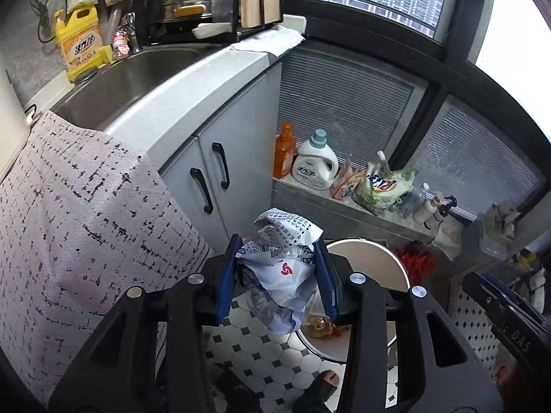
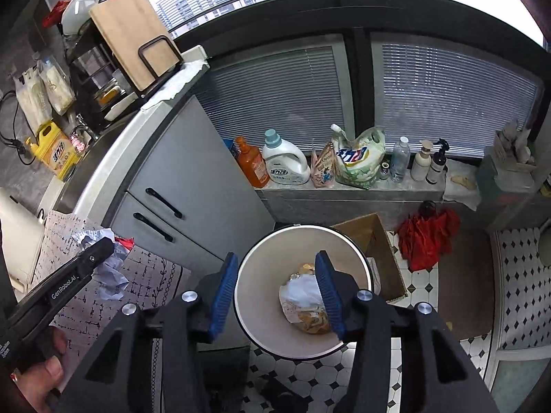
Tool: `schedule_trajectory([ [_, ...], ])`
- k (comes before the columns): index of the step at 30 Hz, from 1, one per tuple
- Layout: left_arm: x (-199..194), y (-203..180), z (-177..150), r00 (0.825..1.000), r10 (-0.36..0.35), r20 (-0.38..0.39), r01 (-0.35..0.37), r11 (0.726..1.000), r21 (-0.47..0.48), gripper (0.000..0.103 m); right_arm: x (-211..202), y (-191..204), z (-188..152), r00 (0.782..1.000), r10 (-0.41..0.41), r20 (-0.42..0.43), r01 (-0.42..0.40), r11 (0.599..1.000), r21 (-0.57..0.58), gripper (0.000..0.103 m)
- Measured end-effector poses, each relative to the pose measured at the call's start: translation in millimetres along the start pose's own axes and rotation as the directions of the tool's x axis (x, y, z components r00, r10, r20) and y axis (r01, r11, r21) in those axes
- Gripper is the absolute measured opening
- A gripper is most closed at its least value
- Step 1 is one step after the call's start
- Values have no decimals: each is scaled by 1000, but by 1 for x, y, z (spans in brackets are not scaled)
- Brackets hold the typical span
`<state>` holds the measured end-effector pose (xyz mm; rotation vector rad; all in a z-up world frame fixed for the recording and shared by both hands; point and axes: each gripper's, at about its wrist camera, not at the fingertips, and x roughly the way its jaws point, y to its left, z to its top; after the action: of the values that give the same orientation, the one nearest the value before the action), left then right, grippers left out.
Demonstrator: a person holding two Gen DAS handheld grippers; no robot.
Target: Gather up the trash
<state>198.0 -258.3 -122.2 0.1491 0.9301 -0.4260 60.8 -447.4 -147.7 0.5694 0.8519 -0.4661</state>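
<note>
My left gripper (image 1: 277,275) is shut on a crumpled white plastic wrapper with printed text and a red logo (image 1: 286,258), held in the air above the tiled floor, just left of the round white trash bin (image 1: 375,251). The same wrapper (image 2: 110,268) and left gripper (image 2: 98,253) show at the left of the right wrist view, over the patterned cloth. My right gripper (image 2: 277,292) is open and empty, above the trash bin (image 2: 272,258). Food scraps and a wrapper (image 2: 306,306) lie in the bin.
A table with a patterned cloth (image 1: 86,206) stands at the left, beside the grey sink cabinet (image 1: 220,144). A cardboard box (image 2: 375,241) and a red umbrella (image 2: 427,234) lie behind the bin. Detergent bottles (image 2: 286,158) line the window ledge. The floor is black-and-white tile (image 1: 261,351).
</note>
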Motion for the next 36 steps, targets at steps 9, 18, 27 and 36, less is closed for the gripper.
schedule_trajectory([
  [9, 17, -33, -4, 996, -74, -43, 76, 996, 50, 43, -11, -24, -8, 998, -61, 1, 61, 997, 48, 46],
  [18, 26, -74, -16, 977, -194, -88, 202, 973, 108, 59, -24, -50, -19, 993, -119, -1, 119, 989, 93, 46],
  [27, 18, -76, -18, 972, -223, -78, 230, 968, 97, 88, -31, -60, -24, 992, -126, 6, 125, 986, 112, 46],
  [36, -11, -36, -4, 991, -133, 8, 133, 990, 50, 95, -43, -34, -16, 996, -84, 42, 80, 992, 93, 47],
])
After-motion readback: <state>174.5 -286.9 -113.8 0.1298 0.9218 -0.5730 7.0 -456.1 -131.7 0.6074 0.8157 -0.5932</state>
